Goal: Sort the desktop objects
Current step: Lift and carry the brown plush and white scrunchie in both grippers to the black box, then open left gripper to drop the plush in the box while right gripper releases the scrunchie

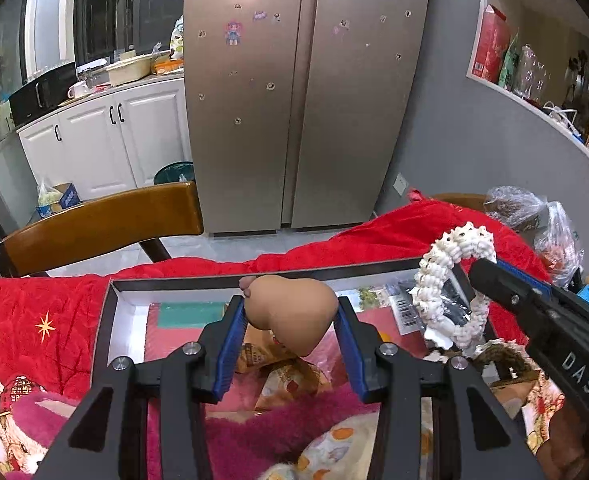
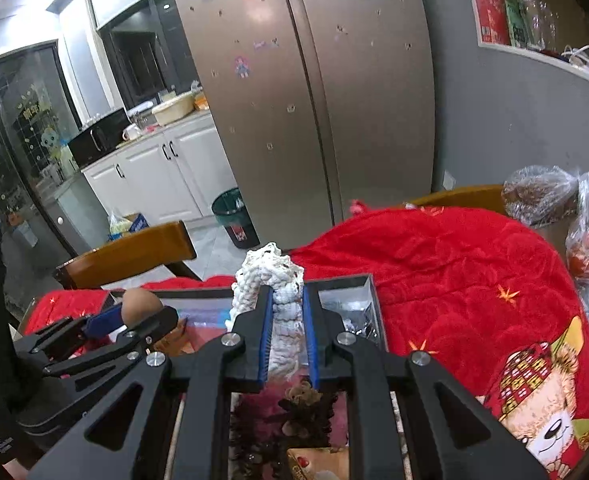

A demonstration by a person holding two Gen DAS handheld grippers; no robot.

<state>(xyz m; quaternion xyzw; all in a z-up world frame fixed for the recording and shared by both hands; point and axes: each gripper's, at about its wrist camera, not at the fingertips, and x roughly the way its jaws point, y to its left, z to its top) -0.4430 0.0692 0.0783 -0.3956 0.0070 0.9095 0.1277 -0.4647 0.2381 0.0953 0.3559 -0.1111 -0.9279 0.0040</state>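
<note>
Two grippers each carry something above an open dark-rimmed box (image 1: 110, 312) on a red blanket (image 1: 46, 312). The left gripper (image 1: 292, 314) clamps a smooth tan, pear-shaped squishy toy (image 1: 294, 312) with a small nub at its top, bulging between the blue pads. The right gripper (image 2: 287, 312), nearly closed, pinches a knobbly white crocheted ring (image 1: 450, 280), looped and fraying.

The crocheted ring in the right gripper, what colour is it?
White crocheted ring; the left wrist view shows it best.
</note>
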